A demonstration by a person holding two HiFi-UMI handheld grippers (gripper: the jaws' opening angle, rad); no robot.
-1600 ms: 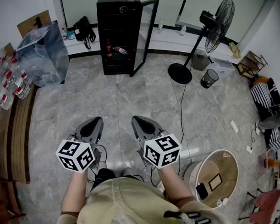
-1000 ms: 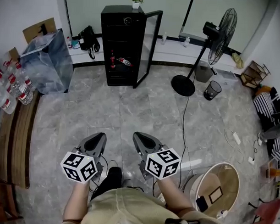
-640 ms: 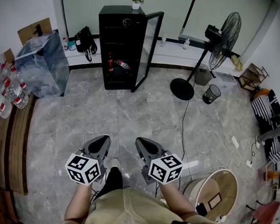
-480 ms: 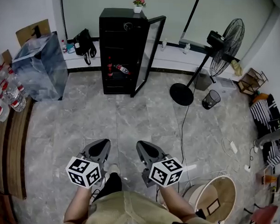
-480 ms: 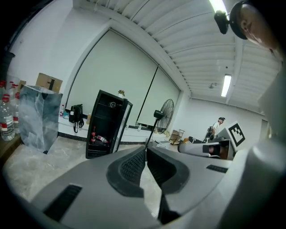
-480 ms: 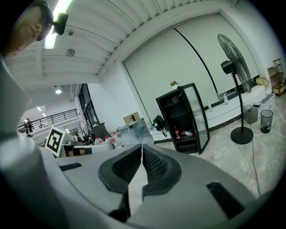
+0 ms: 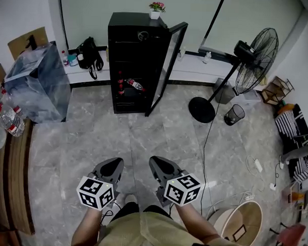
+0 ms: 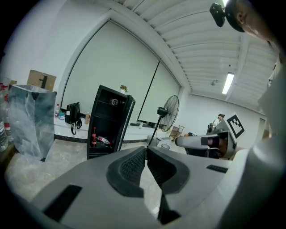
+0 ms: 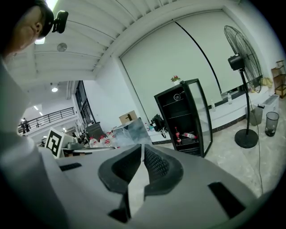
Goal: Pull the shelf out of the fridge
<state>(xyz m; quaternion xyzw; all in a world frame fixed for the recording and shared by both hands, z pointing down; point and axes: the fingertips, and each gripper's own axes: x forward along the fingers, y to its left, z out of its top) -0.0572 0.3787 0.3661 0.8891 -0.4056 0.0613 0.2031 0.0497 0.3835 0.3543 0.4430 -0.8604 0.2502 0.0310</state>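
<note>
Holding the left gripper point(image 7: 114, 163) and the right gripper point(image 7: 156, 161) side by side just in front of their body, the person is keeping both low over the grey marble floor point(image 7: 93, 138). The marker cubes point(image 7: 95, 192) are facing up at the head camera.

Both claws are sitting pinched together with nothing in them. In the left gripper view the ribbed pads point(image 8: 129, 167) are meeting at the tips, and in the right gripper view the pads point(image 9: 154, 165) are doing exactly the same. Both are pointing across the room at the fridge point(image 7: 138, 59).

Off to the person's right a round tub point(image 7: 238, 224) is sitting on the floor. To the left some water bottles point(image 7: 7, 122) are lying on a wooden surface, and a big clear plastic bag point(image 7: 37, 85) is standing past them.

Farther out, a pedestal fan point(image 7: 254, 55) is standing next to a small mesh bin point(image 7: 234, 114). The black fridge is standing by the far wall, well apart from both grippers, with its glass door point(image 7: 168, 65) hanging open to the right and a little potted plant point(image 7: 157, 8) on top.

The shelf point(image 7: 129, 90) is sitting fully inside the fridge, in the lower half. It's carrying one bottle point(image 7: 120, 86) standing upright and another lying on its side. A black bag point(image 7: 90, 54) is resting on the ledge just left of the fridge.
</note>
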